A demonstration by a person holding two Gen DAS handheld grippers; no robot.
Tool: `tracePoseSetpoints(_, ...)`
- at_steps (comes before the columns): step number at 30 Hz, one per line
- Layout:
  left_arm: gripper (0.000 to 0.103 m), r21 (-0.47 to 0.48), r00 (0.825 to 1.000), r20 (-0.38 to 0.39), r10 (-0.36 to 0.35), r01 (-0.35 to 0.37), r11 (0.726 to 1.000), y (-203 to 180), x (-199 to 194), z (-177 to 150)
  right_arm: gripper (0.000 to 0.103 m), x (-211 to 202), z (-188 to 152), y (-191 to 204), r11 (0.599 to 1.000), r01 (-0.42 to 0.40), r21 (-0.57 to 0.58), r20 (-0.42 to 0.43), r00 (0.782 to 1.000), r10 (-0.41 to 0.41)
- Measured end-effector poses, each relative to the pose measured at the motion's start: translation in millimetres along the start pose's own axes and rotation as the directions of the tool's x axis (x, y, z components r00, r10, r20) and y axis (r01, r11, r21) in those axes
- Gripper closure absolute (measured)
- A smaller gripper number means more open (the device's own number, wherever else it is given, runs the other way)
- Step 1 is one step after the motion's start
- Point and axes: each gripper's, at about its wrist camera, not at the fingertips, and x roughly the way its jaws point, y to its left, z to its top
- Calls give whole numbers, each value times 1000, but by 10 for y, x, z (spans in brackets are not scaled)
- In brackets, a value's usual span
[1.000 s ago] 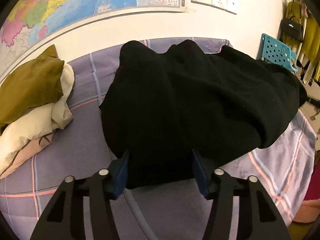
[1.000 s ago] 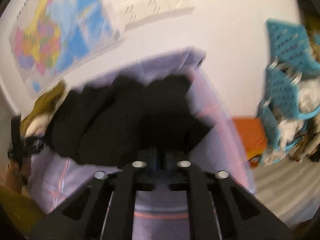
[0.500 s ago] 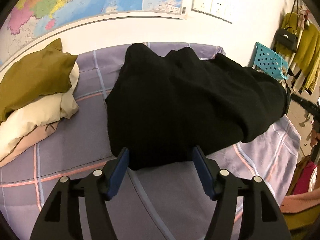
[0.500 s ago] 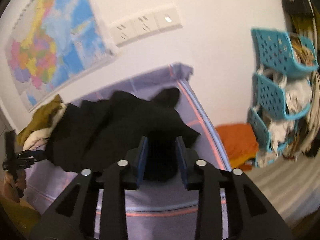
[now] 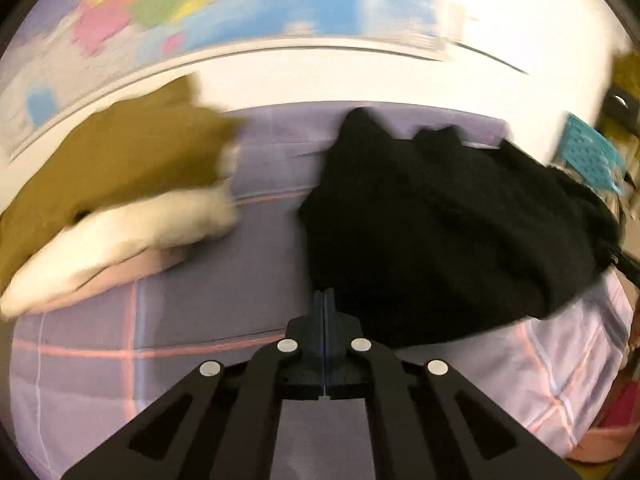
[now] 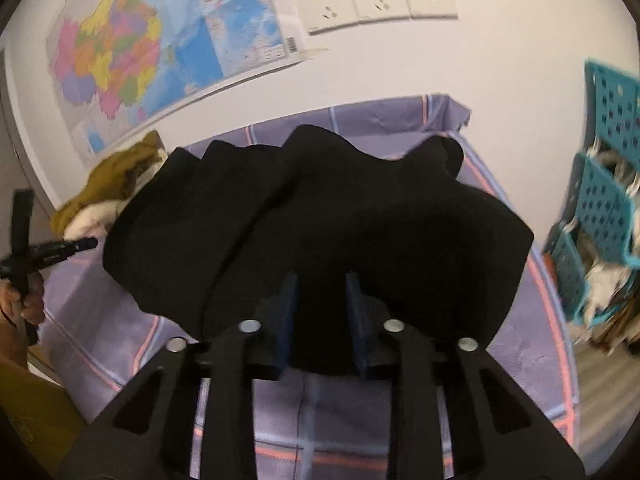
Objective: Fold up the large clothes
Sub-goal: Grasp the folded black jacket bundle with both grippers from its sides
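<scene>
A black garment (image 6: pixel 320 216) is spread in a bunched, rumpled heap on the purple checked bedsheet (image 6: pixel 400 440), which serves as the reference surface. The fabric is plain, matt and thick-looking, and is gathered into several rounded folds with two raised peaks along the edge nearest the wall. Its near hem is seen lying between the fingers of the right gripper (image 6: pixel 322 312), whose jaws are parted with cloth in the gap; no clamping is visible. The left gripper (image 5: pixel 325 300) is found at the garment's near-left edge with its jaws pressed fully together; the view is motion-blurred, so whether any cloth is pinched at the tips cannot be told. A pile of folded clothes (image 5: pixel 120 184), olive over cream over pink, is stacked on the sheet to the left of the garment, well apart from it. A coloured map (image 6: pixel 160 48) is fixed to the wall above the sheet.
</scene>
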Motion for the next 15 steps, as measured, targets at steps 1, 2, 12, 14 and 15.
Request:
tracePoseSetpoints(1,103,-46,996,-26,-85,84,995,100,19,-38,81,27,-13,-45,999,-22,24,-13,1000,22)
tracePoseSetpoints(2,103,-43,992,-38,-124,123,992,102,24,-85,80,41,-22,-71,998,-35,42,-18,999,35)
tracePoseSetpoints(12,37,-15,926,-121,-358,359,933,-295,140,-368,48,-273,-157,-68,958,-215,188,-11,975,221)
tracePoseSetpoints(14,36,-33,904,-144,-403,402,915,-380,191,-392,41,-315,-234,-119,938,-249,243,-18,965,260)
tracePoseSetpoints(15,36,-48,895,-150,-420,418,907,-400,226,-390,40,-321,-261,-145,928,-259,266,-20,961,274)
